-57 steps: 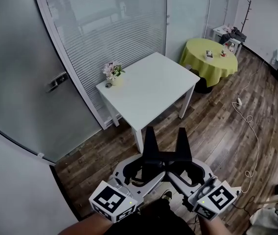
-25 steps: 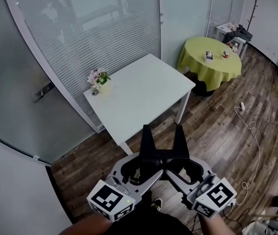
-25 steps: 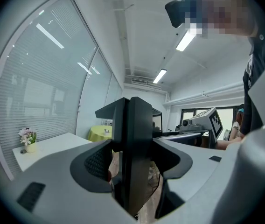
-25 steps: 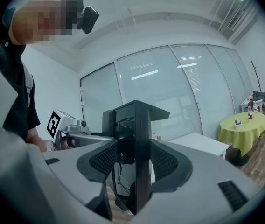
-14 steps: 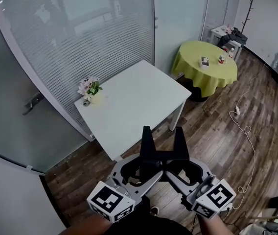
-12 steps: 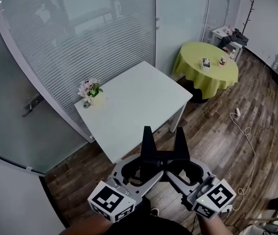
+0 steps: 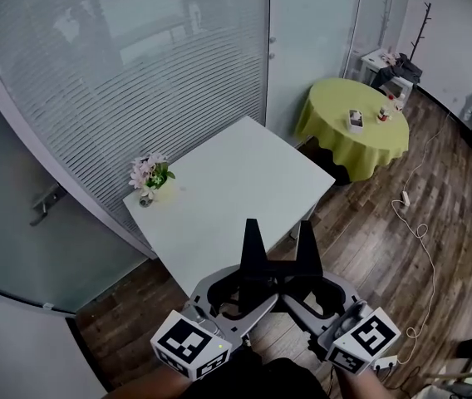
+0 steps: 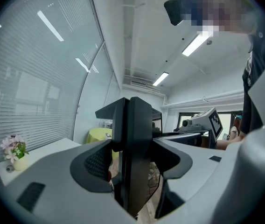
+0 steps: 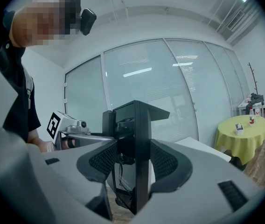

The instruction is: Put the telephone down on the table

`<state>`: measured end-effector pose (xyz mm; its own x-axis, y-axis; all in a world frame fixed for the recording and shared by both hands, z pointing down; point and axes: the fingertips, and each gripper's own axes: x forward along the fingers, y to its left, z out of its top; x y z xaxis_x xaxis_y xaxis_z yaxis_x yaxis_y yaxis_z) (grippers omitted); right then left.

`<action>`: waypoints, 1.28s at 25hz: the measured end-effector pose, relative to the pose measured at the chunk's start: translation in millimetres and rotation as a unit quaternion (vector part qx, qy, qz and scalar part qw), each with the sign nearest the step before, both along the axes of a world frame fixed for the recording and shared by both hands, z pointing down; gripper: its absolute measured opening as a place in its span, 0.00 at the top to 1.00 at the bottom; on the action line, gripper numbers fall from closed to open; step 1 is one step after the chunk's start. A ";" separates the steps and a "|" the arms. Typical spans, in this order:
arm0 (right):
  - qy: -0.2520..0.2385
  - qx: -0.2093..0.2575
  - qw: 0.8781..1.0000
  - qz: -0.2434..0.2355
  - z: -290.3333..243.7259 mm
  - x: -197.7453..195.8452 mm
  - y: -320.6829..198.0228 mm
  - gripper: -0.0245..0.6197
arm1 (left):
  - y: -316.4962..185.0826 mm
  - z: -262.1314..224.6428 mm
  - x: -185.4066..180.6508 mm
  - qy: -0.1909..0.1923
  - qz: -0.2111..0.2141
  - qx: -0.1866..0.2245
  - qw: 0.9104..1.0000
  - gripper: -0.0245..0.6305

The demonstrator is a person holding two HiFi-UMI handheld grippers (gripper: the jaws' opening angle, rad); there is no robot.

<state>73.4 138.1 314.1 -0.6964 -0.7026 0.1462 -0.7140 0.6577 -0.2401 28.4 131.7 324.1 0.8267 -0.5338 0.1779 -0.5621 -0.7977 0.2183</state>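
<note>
Nothing looks done so far: the left claw (image 7: pixel 251 228) and the right claw (image 7: pixel 304 229) are pressed together on nothing, short of the white tabletop (image 7: pixel 236 185), and no telephone shows anywhere.

Flower pot (image 7: pixel 148 179) by the blinds (image 7: pixel 136 65) — yellow-clothed round table (image 7: pixel 336 141), white cable (image 7: pixel 433 264) across wooden floor (image 7: pixel 369 239).

A white square table (image 7: pixel 236 191) stands on a wooden floor (image 7: pixel 369 248). A pot of flowers (image 7: pixel 150 175) sits at its left corner, with a small dark thing (image 7: pixel 141 201) just beside it. A power strip (image 7: pixel 404 198) lies on the floor.
</note>
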 end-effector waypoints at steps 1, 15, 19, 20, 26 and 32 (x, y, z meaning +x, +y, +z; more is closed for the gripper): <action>0.000 -0.001 1.000 0.001 2.4 -2.4 -6.6 0.60 | -6.9 1.9 -2.6 0.000 0.001 -0.001 1.000 0.55; -0.006 -0.003 1.000 -0.014 10.5 11.7 -100.8 0.60 | -99.9 9.7 10.7 0.001 -0.018 -0.005 1.000 0.55; -0.011 -0.003 0.999 -0.039 10.2 31.2 -138.3 0.60 | -135.2 8.8 30.1 0.001 -0.045 -0.004 0.999 0.55; -0.012 -0.004 0.999 -0.047 9.6 37.7 -146.5 0.60 | -142.6 7.9 36.5 -0.001 -0.053 -0.006 0.999 0.55; -0.019 -0.014 0.995 -0.099 16.0 73.7 -196.5 0.60 | -187.8 13.7 72.4 -0.016 -0.104 -0.021 0.994 0.55; -0.026 -0.031 0.986 -0.163 26.0 103.0 -239.5 0.60 | -224.1 23.7 102.2 -0.020 -0.171 -0.038 0.984 0.55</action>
